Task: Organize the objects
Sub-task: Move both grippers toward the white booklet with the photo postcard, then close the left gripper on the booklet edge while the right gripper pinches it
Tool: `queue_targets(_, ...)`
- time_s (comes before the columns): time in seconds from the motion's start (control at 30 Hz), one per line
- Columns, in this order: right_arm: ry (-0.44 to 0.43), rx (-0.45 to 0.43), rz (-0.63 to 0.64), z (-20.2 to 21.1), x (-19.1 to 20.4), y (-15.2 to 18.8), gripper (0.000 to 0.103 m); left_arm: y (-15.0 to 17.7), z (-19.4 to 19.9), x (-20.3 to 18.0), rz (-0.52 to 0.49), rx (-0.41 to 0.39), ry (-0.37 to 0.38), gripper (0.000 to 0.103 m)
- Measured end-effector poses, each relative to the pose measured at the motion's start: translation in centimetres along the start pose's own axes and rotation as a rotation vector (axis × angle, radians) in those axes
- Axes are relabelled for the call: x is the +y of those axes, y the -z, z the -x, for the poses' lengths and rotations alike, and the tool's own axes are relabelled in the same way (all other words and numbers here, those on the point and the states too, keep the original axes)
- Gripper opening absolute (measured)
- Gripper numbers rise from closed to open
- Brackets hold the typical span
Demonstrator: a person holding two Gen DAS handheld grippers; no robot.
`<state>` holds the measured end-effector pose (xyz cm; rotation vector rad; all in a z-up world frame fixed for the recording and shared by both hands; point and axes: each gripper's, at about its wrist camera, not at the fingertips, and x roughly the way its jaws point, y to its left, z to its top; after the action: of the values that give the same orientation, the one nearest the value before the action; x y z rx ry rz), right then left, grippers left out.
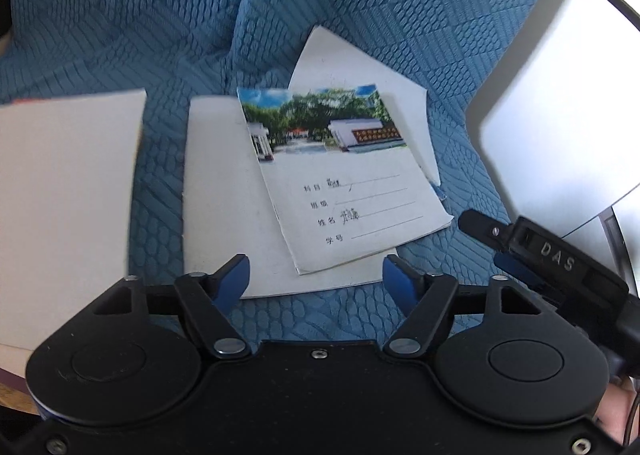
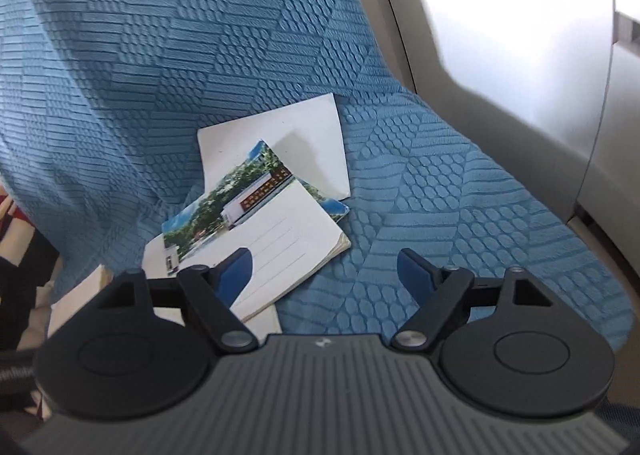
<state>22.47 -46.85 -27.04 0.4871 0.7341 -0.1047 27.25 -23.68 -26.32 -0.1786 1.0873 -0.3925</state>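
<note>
Gripper: the right gripper (image 2: pixel 324 275) hung with its jaws wide apart, holding nothing.
Notebook: a photo-covered notebook (image 2: pixel 276 239) lay on white booklets (image 2: pixel 280 143).
Surface: a blue textured cover (image 2: pixel 440 191).

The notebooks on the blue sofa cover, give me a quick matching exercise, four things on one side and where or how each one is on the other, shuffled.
Things:
1. photo-cover notebook
2. white booklet
3. left gripper
4. sofa cover

Descriptions:
A. blue, textured, under everything
B. open, holding nothing
C. top of the pile, handwriting on its lines
D. plain, partly under the top one

Pairs: 1-C, 2-D, 3-B, 4-A
</note>
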Motion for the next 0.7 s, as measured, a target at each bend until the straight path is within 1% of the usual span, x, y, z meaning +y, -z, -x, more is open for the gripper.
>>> queue_targets(0.07,-0.007,0.015,-0.008,-0.9,-0.3,-0.4,0.078,-0.1,-0.9,0.6,0.033,0.035,0.034,0.059)
queue_targets(0.1,-0.010,0.025,-0.010,-1.4,-0.4,-0.5,0.073,-0.1,-1.3,0.8,0.048,0.049,0.051,0.055)
queue_targets(0.13,-0.011,0.038,-0.011,-1.9,-0.5,-0.7,0.071,-0.2,-1.6,1.1,0.065,0.057,0.061,0.055)
queue_targets(0.23,-0.016,0.064,-0.015,-3.1,-0.8,-1.0,0.057,-0.5,-2.3,2.0,0.117,0.057,0.065,0.053)
queue_targets(0.27,-0.016,0.073,-0.019,-3.4,-1.0,-1.1,0.055,-0.6,-2.5,2.3,0.132,0.059,0.069,0.052)
queue_targets(0.33,-0.022,0.086,-0.030,-4.0,-1.1,-1.2,0.046,-0.9,-3.0,2.8,0.158,0.062,0.082,0.045)
queue_targets(0.4,-0.029,0.087,-0.023,-4.3,-1.0,-1.3,0.044,-1.2,-3.3,3.0,0.168,0.062,0.094,0.042)
queue_targets(0.5,-0.041,0.094,-0.018,-4.9,-0.9,-1.5,0.044,-1.6,-3.8,3.2,0.186,0.056,0.085,0.036)
queue_targets(0.53,-0.039,0.104,-0.030,-5.2,-1.1,-1.6,0.041,-1.7,-3.9,3.2,0.193,0.053,0.083,0.035)
queue_targets(0.67,-0.061,0.107,-0.082,-5.6,-1.9,-2.0,0.039,-1.9,-4.2,3.3,0.209,0.044,0.084,0.033)
queue_targets(0.7,-0.072,0.111,-0.094,-5.7,-2.1,-2.0,0.037,-1.9,-4.3,3.3,0.218,0.042,0.086,0.033)
